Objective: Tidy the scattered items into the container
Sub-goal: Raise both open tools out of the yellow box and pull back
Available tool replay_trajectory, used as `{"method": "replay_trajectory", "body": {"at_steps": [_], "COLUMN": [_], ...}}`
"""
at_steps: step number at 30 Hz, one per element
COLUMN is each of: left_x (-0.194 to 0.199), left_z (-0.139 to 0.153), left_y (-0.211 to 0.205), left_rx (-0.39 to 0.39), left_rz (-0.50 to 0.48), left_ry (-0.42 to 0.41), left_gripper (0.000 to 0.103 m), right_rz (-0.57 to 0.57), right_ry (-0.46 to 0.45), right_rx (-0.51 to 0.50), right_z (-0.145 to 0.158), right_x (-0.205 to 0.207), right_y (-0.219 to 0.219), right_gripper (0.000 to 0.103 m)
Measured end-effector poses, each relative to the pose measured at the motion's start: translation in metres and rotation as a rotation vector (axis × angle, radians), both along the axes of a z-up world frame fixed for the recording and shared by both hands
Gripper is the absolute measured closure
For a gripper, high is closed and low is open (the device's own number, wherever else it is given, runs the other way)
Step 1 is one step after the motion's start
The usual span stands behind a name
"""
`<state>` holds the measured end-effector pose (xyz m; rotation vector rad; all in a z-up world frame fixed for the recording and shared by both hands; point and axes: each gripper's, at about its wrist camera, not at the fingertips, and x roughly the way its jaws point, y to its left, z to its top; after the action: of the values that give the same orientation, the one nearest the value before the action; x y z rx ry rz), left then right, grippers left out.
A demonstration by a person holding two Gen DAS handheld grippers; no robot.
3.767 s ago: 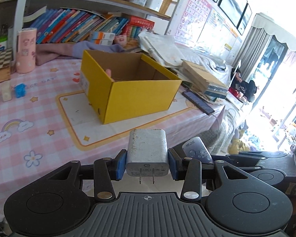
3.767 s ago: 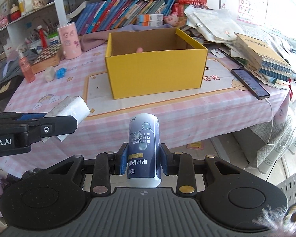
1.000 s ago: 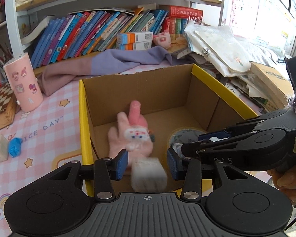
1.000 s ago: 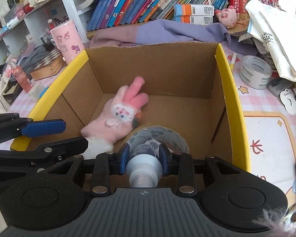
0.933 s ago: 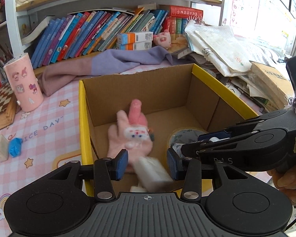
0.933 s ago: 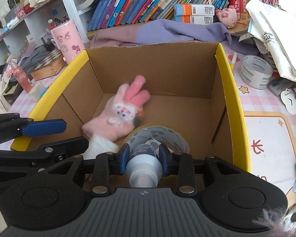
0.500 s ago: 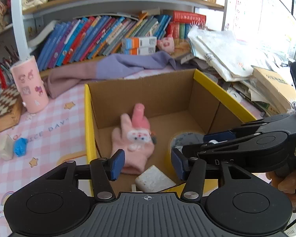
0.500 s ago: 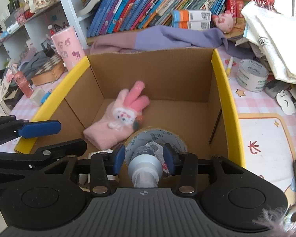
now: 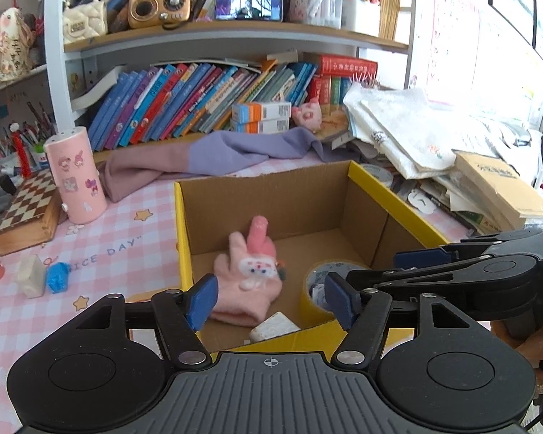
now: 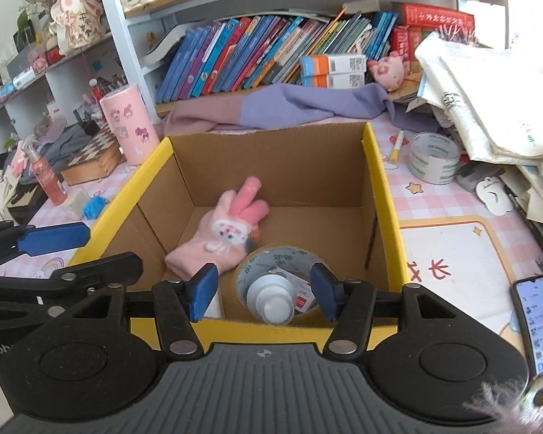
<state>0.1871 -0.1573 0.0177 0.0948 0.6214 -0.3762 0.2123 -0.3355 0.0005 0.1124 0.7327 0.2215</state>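
Observation:
The yellow cardboard box stands open on the pink checked table. Inside lie a pink bunny glove, a tape roll, the white charger near the front wall, and the small bottle resting in the tape roll. My left gripper is open and empty above the box's front edge. My right gripper is open and empty just above the bottle.
On the table to the left are a pink cylinder, a chessboard box, a white block and a blue item. A second tape roll and a phone lie right of the box. Books and papers crowd the back.
Both grippers opened. The charger dropped from the left gripper into the box and the bottle dropped from the right gripper into the tape roll. Both grippers have pulled back slightly.

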Motion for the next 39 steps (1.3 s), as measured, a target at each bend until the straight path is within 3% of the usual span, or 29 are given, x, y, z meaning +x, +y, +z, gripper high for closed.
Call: {"method": "replay_trajectory", "body": {"at_steps": [12, 39], "left_x": [-0.034, -0.109], "left_z": [0.003, -0.012], "left_y": [0.024, 0.11], "left_rx": [-0.054, -0.059], "left_rz": [0.001, -0.115], "left_ry": [-0.011, 0.053], "left_gripper": [0.034, 0.034], "right_rz": [-0.088, -0.292], "right_ry": [-0.102, -0.03], "right_rx": [-0.037, -0.076], "right_z": [0.013, -0.001], "right_x": [-0.047, -0.171], "right_y": [0.002, 0.083], "right_gripper": [0.045, 0.04]}}
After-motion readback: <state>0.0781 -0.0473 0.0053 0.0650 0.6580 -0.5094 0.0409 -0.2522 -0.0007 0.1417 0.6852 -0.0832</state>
